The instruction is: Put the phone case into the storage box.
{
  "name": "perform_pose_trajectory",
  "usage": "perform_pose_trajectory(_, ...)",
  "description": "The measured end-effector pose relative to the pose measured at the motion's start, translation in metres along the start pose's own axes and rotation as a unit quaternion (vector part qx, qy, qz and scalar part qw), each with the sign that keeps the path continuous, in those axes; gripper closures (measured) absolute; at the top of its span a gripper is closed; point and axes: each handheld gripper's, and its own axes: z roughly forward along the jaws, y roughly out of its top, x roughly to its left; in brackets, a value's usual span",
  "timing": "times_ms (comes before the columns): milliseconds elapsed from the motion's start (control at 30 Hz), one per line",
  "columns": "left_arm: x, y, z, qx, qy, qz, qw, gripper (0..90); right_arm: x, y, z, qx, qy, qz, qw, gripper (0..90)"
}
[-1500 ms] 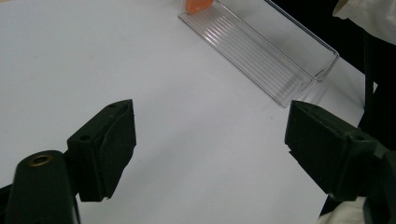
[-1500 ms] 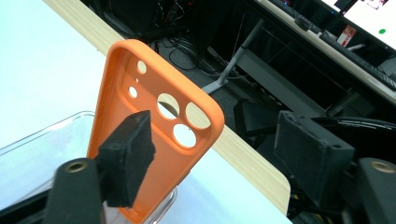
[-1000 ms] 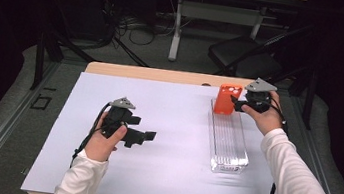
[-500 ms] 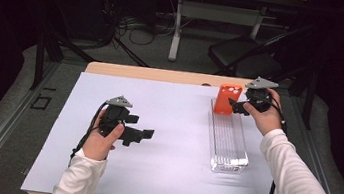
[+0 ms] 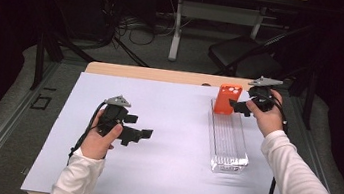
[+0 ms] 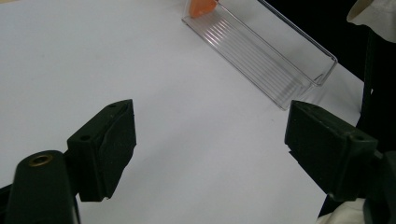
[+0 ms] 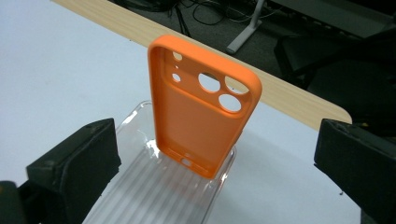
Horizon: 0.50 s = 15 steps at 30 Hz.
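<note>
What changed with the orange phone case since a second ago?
The right gripper has just been opening its jaws; they now stand wide, clear of the orange phone case, which stands upright at the far end of the clear tray. The left gripper stayed open above the white sheet.

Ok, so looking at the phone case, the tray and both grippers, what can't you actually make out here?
- Orange phone case: its outer back faces away in the right gripper view; how its foot sits in the clear tray is unclear through glare.
- In the left gripper view the case is cut off by the top edge.
- Right gripper: in the high view too small to tell whether it touches the case.
- Left gripper: partly covered by the hand.
</note>
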Motion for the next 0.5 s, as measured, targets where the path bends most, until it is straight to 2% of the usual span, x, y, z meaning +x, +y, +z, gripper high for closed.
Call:
perform_pose_trajectory(100, 0.001, 0.0, 0.0, -0.003, 0.001, -0.001, 1.0, 17.2, 0.002, 0.002, -0.004, 0.001, 0.01, 0.017, 0.9998, 0.0)
perform_pose_trajectory(200, 0.001, 0.002, -0.001, -0.004, 0.001, 0.002, 1.0, 17.1, 0.005, 0.003, -0.008, 0.001, 0.019, 0.024, 0.9995, 0.0)
perform_pose_trajectory(400, 0.003, 0.003, 0.0, -0.006, -0.001, 0.0, 1.0, 17.1, 0.008, 0.004, -0.013, 0.009, 0.051, 0.046, 0.9976, 0.0)
perform_pose_trajectory(500, 0.005, 0.003, -0.001, -0.006, 0.0, -0.001, 1.0, 17.1, 0.01, 0.003, -0.017, 0.01, 0.074, 0.058, 0.9955, 0.0)
